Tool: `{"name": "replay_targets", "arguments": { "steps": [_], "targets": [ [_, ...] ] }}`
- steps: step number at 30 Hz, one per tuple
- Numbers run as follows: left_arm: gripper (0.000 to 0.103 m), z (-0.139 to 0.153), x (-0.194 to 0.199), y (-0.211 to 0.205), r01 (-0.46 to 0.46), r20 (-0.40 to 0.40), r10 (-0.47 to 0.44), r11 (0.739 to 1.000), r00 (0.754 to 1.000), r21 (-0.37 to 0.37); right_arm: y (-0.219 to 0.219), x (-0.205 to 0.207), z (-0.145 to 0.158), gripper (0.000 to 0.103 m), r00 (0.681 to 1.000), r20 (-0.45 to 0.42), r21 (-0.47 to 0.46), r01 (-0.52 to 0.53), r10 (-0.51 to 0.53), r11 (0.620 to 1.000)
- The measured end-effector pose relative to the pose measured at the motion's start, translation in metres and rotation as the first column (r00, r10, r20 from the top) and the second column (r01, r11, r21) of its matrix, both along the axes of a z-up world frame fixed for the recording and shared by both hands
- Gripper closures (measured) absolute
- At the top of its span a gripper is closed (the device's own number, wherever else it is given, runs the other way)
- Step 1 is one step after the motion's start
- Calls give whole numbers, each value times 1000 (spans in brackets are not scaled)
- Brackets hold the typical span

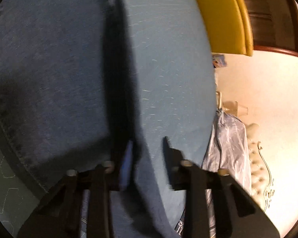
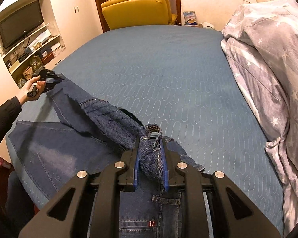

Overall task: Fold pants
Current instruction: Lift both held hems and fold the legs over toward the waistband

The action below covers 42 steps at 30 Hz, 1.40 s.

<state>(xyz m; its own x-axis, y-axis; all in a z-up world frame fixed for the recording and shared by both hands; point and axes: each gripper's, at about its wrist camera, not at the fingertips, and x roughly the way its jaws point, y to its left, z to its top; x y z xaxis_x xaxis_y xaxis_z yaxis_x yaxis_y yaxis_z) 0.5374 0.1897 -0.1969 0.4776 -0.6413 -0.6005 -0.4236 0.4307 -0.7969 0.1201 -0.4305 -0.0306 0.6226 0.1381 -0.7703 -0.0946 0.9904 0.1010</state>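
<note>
Clamping a bunched fold of denim between its blue pads, the right gripper (image 2: 150, 158) holds the jeans (image 2: 73, 144) at the waistband end, where a belt loop (image 2: 158, 136) sticks up just above the fingertips. From that grip the cloth runs left and away across the blue quilted bedspread (image 2: 168, 75), one part lying flat near the bed's left edge, another lifted off the surface in a twisted ridge. At the far end of that ridge the left gripper (image 2: 56, 79), held by a hand (image 2: 30, 87) in a dark sleeve (image 2: 4, 117), meets the raised leg of the jeans; from this view the cloth appears to be caught in it. The left wrist view is blurred: dark denim (image 1: 49, 79) fills its left half beside the lighter blue bedspread, and the left gripper's (image 1: 147, 154) fingers stand well apart with fabric running up between them, so whether they pinch anything I cannot tell. A folded star-patterned duvet (image 2: 268, 59) is piled along the right side of the bed. Beyond the bed stand a yellow armchair (image 2: 137, 8) and, at left, a television (image 2: 19, 23) on a shelf.
</note>
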Motion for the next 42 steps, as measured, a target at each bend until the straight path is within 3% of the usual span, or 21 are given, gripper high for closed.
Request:
{"name": "replay_targets", "arguments": {
  "steps": [2, 7, 11, 13, 16, 19, 20, 21, 24, 26, 29, 31, 32, 33, 38, 39, 40, 41, 42],
  "targets": [
    [102, 4, -1, 3, 1, 13, -1, 1000, 1000, 32, -2, -2, 2, 84, 1000, 1, -1, 2, -2, 1000],
    [102, 43, -36, 15, 15, 75, -21, 997, 997, 75, -12, -24, 3, 84, 1000, 4, 2, -5, 5, 1000],
    [102, 99, -131, 37, -31, 179, 11, 993, 984, 111, -24, -56, -13, 84, 999, -26, 24, -24, 24, 999],
    [102, 112, -208, 48, -60, 211, 32, 990, 977, 127, -29, -78, -36, 84, 997, -67, 39, -40, 42, 998],
    [102, 96, -315, 58, -98, 203, 69, 986, 977, 133, -34, -102, -76, 84, 988, -153, 68, -20, 30, 997],
    [102, 44, -394, 65, -112, 122, 98, 987, 988, 113, -39, -114, -115, 81, 973, -228, 115, 42, -15, 992],
    [102, 28, -404, 65, -116, 96, 106, 987, 990, 108, -42, -117, -123, 74, 968, -246, 125, 92, -59, 988],
    [102, 13, -415, 69, -125, 72, 119, 988, 990, 93, -44, -120, -125, 58, 965, -247, 137, 123, -87, 983],
    [102, -10, -420, 73, -131, 78, 123, 985, 989, 108, -52, -141, -116, 39, 947, -244, 164, 251, -208, 954],
    [102, -15, -418, 72, -129, 80, 121, 987, 989, 97, -54, -160, -112, 38, 930, -249, 194, 322, -271, 927],
    [102, -12, -413, 72, -117, 99, 108, 989, 989, 88, -62, -176, -114, 38, 896, -269, 308, 428, -353, 850],
    [102, -12, -413, 73, -107, 110, 97, 990, 989, 90, -67, -182, -122, 37, 851, -306, 363, 518, -426, 774],
    [102, -13, -417, 77, -108, 113, 97, 990, 989, 87, -67, -183, -130, 37, 837, -330, 422, 544, -436, 725],
    [102, -15, -419, 80, -110, 114, 101, 991, 988, 80, -64, -180, -132, 38, 829, -347, 445, 557, -438, 702],
    [102, -19, -427, 82, -116, 111, 109, 992, 988, 58, -52, -160, -145, 38, 805, -365, 473, 593, -468, 651],
    [102, -21, -428, 84, -117, 111, 111, 992, 988, 51, -54, -156, -150, 44, 792, -372, 468, 611, -484, 639],
    [102, -23, -429, 86, -118, 112, 112, 992, 987, 44, -55, -153, -152, 56, 777, -372, 451, 630, -508, 633],
    [102, -23, -430, 86, -117, 114, 111, 992, 987, 43, -53, -152, -148, 76, 760, -371, 410, 649, -533, 641],
    [102, -23, -428, 84, -114, 115, 108, 992, 987, 47, -53, -151, -146, 84, 757, -368, 398, 653, -539, 645]
  ]
}}
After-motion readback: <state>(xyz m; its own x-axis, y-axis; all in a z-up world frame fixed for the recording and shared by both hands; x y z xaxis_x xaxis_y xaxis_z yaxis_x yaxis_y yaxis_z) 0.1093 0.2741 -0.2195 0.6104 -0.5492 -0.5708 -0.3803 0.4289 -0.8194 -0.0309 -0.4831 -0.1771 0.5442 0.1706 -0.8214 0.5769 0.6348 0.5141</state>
